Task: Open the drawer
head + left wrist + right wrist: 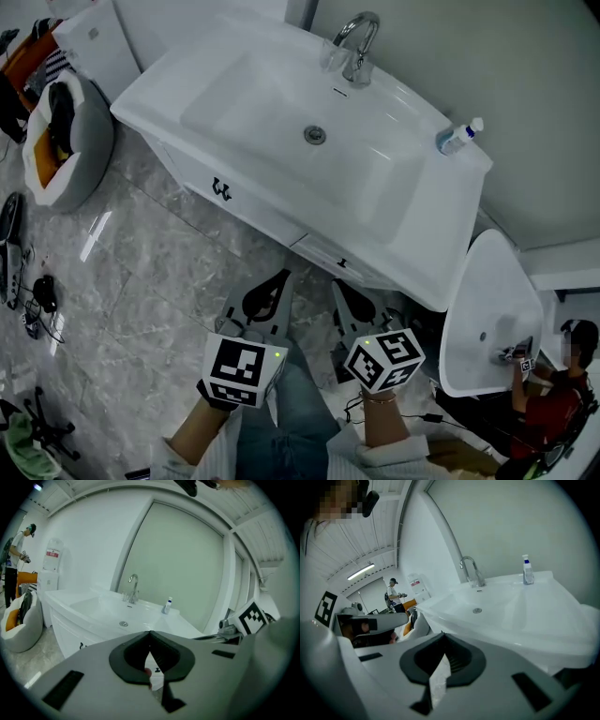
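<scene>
At six o'clock in the head view, the left tongs (pixel 279 277) and right tongs (pixel 339 287) lie side by side, each pressed together with nothing between them. Just beyond their tips, toward twelve o'clock, the drawer (pixel 330 255) sits closed under the white sink (pixel 272 103). Farther back, the faucet (pixel 359 42) stands at the basin's one o'clock and a bottle (pixel 457 137) at its three o'clock.

The white drawer (pixel 323 251) (small dark handle (pixel 342 263) on its front) sits shut beneath the washbasin (pixel 281 103).
</scene>
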### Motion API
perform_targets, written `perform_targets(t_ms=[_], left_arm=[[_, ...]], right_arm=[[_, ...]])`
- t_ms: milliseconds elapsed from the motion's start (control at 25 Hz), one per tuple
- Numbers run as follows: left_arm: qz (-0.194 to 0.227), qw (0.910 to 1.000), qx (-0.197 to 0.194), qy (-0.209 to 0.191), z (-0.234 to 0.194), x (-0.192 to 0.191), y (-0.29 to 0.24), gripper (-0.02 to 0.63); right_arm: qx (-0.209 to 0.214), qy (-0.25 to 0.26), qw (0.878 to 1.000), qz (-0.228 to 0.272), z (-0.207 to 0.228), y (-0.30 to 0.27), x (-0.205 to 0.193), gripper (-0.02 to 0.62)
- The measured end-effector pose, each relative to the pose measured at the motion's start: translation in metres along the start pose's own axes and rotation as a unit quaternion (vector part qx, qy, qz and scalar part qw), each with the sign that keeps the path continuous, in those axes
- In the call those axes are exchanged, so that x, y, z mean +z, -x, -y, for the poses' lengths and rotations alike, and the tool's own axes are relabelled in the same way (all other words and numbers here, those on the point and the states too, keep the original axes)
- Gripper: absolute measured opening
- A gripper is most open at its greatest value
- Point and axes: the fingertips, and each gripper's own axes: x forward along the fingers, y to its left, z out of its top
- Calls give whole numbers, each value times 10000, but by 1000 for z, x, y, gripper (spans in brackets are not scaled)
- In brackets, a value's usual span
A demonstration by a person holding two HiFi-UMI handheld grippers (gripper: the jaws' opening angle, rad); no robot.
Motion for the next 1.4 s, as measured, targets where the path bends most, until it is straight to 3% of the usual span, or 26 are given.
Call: perform_targets(t_ms=[760, 1400], left_arm=[[-323, 9994, -78, 97, -39, -132, -38, 15], [-425, 9990, -148, 6, -47, -198, -63, 15]], right_arm=[[-391, 199, 9990, 4, 37, -63, -100, 9], [-1310, 774, 9882, -156, 107, -90, -167, 11]])
